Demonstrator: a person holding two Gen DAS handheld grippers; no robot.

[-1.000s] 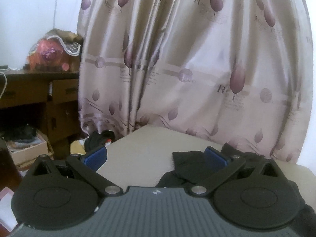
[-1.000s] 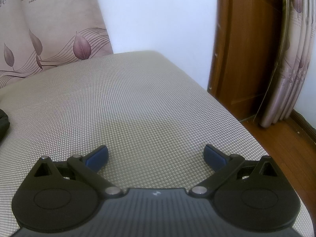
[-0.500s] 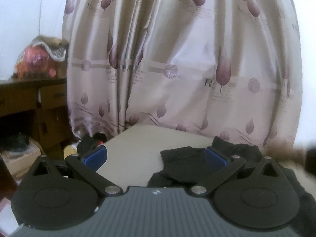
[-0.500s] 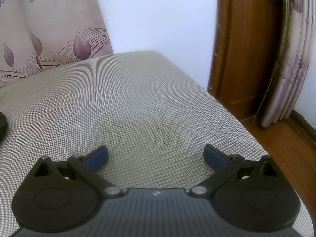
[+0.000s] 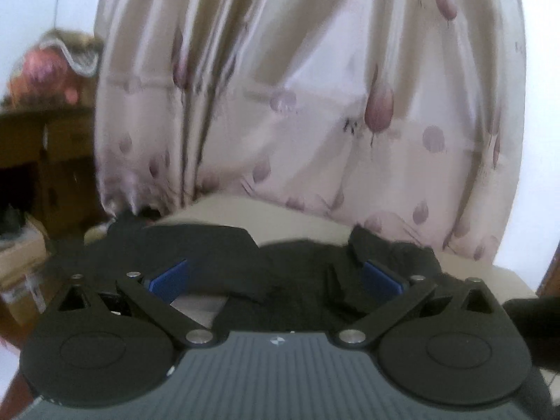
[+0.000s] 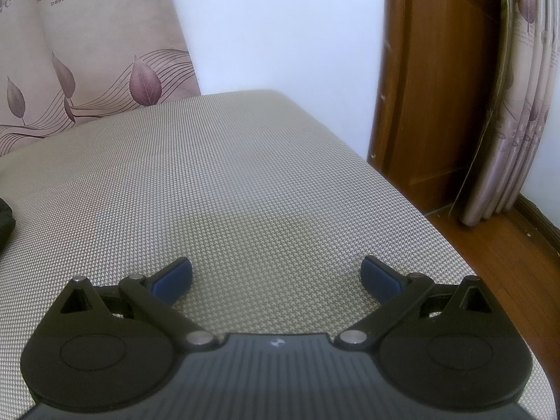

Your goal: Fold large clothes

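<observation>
- The left tongs (image 5: 274,278) are hanging wide open over the crumpled black cloth garment (image 5: 294,273) on the beige woven tabletop (image 6: 245,192), gripping nothing.
- The right tongs (image 6: 276,274) are waiting open and empty.
- Next, I think, a cloth edge needs pinching.

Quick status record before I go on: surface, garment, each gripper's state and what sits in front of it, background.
surface: woven beige table top
garment: black garment, crumpled, unfolded, lying on the table
left gripper: open, over the garment, holding nothing
right gripper: open, over bare table top, holding nothing
garment in right view: only a dark edge at the far left
background: leaf-print curtain; wooden door
image quality: left view blurred
</observation>
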